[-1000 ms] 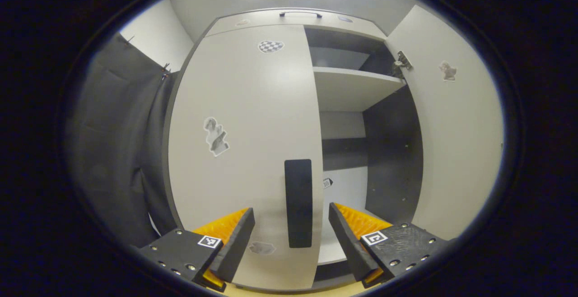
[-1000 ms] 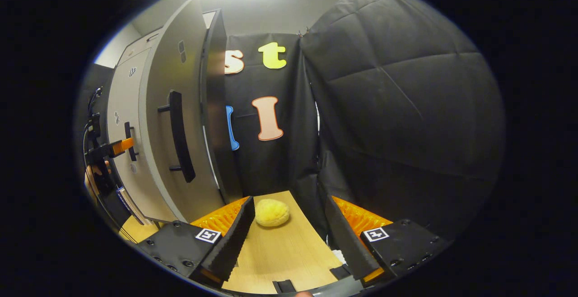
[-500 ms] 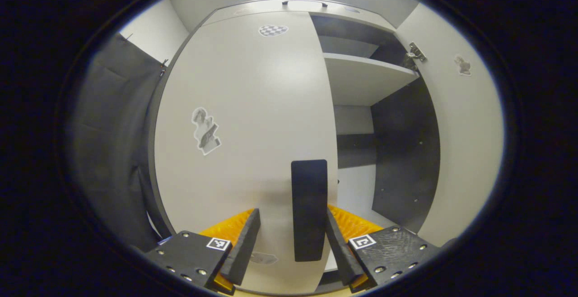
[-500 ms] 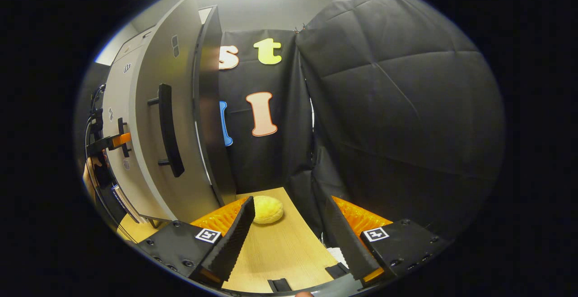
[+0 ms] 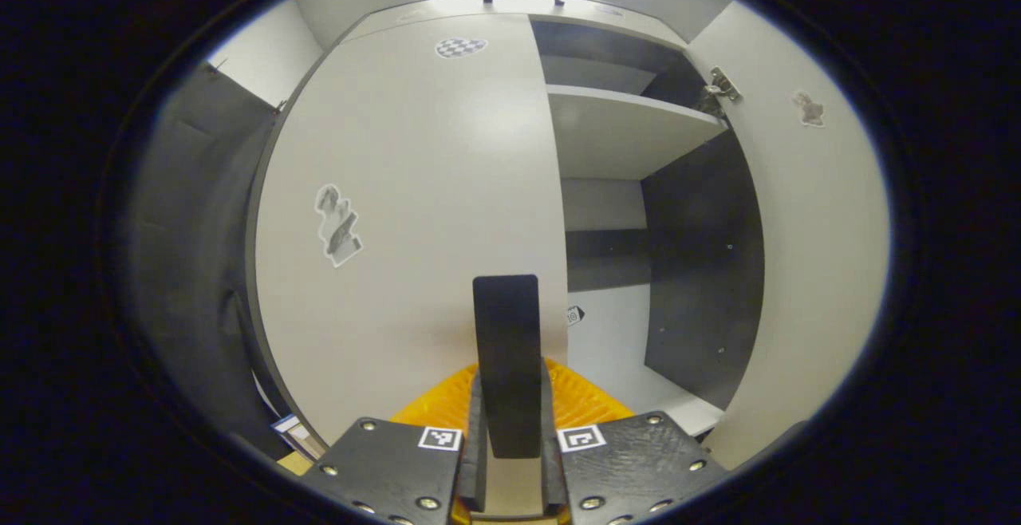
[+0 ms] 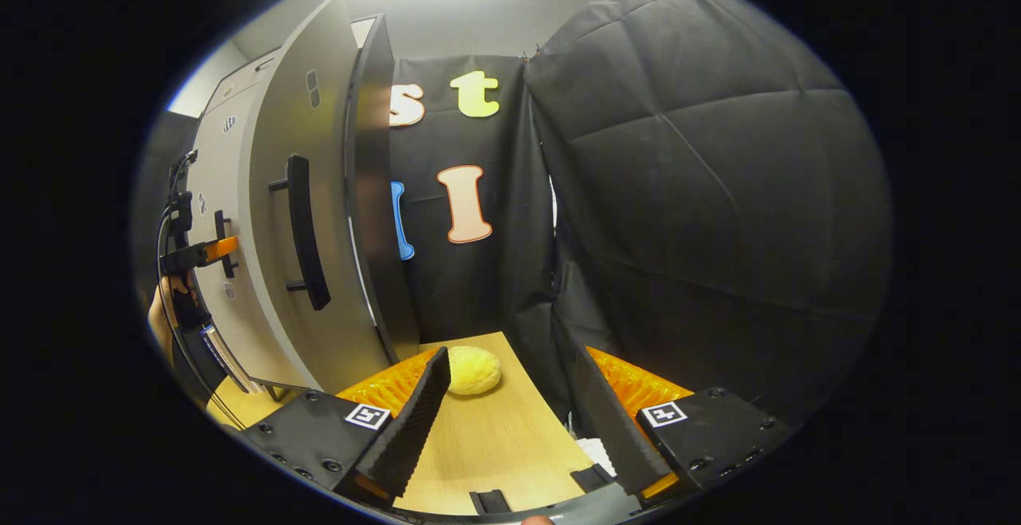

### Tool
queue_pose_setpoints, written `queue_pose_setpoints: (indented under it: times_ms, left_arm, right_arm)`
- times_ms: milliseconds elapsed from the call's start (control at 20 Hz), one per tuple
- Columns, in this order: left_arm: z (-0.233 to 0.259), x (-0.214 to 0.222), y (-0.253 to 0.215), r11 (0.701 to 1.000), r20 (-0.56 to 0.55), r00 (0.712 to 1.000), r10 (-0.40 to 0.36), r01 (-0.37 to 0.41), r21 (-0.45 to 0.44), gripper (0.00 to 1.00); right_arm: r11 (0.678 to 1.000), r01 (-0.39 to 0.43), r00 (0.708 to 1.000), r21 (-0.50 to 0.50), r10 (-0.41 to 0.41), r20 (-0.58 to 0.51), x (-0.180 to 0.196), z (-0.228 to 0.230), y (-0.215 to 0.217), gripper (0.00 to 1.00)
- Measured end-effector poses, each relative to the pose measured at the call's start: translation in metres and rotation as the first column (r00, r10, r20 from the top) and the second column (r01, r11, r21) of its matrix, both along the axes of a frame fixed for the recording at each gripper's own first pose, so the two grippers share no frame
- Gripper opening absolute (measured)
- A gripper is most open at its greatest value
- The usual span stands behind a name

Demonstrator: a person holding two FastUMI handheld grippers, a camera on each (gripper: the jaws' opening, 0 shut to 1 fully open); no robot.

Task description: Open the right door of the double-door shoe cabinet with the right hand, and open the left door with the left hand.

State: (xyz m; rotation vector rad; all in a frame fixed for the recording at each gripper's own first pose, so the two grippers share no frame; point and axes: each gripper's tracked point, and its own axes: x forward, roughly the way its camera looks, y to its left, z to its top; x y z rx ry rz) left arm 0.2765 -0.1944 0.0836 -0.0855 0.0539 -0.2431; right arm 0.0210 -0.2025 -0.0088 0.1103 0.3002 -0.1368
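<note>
Left gripper view: the left hand-held gripper (image 5: pixel 510 461) is closed on the dark handle (image 5: pixel 506 361) of the left door (image 5: pixel 415 190); both fingers appear to press its sides, though the contact is partly hidden. Beyond and to its right, the cabinet interior lies exposed, with a shelf (image 5: pixel 622 130) and the swung-out right door (image 5: pixel 806 254).

Right gripper view: the right hand-held gripper (image 6: pixel 506 421) hangs wide open and holds nothing, above the wooden counter (image 6: pixel 494 445). A yellow sponge-like lump (image 6: pixel 474 369) lies just ahead of its fingertips. Far to its left, the right door's outer face carries a bar handle (image 6: pixel 301 230), well apart from it.
</note>
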Motion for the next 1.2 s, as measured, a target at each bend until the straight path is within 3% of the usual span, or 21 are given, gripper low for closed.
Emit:
queue_pose_setpoints:
  times_ms: [150, 350, 400, 1200]
  left_arm:
    - [-0.001, -0.006, 0.003, 1.000, -0.016, 1.000, -0.012, 0.011, -0.011, 0.22]
    - [0.000, -0.009, 0.004, 0.999, -0.017, 1.000, -0.011, 0.010, -0.047, 0.22]
    - [-0.001, -0.011, 0.006, 0.999, -0.016, 1.000, -0.007, 0.007, -0.044, 0.17]
    - [0.006, -0.014, 0.025, 0.993, -0.065, 0.991, 0.113, -0.116, -0.035, 0.17]
  right_arm:
    - [1.000, 0.000, 1.000, -0.004, 0.000, 0.009, -0.006, 0.006, -0.006, 0.98]
    - [1.000, -0.020, 1.000, -0.020, 0.020, 0.009, -0.010, 0.008, -0.008, 0.98]
    - [0.999, -0.028, 1.000, -0.027, 0.029, 0.007, -0.011, 0.008, -0.008, 0.98]
    - [0.982, -0.188, 0.981, -0.030, 0.189, 0.046, -0.022, 0.011, 0.011, 0.98]
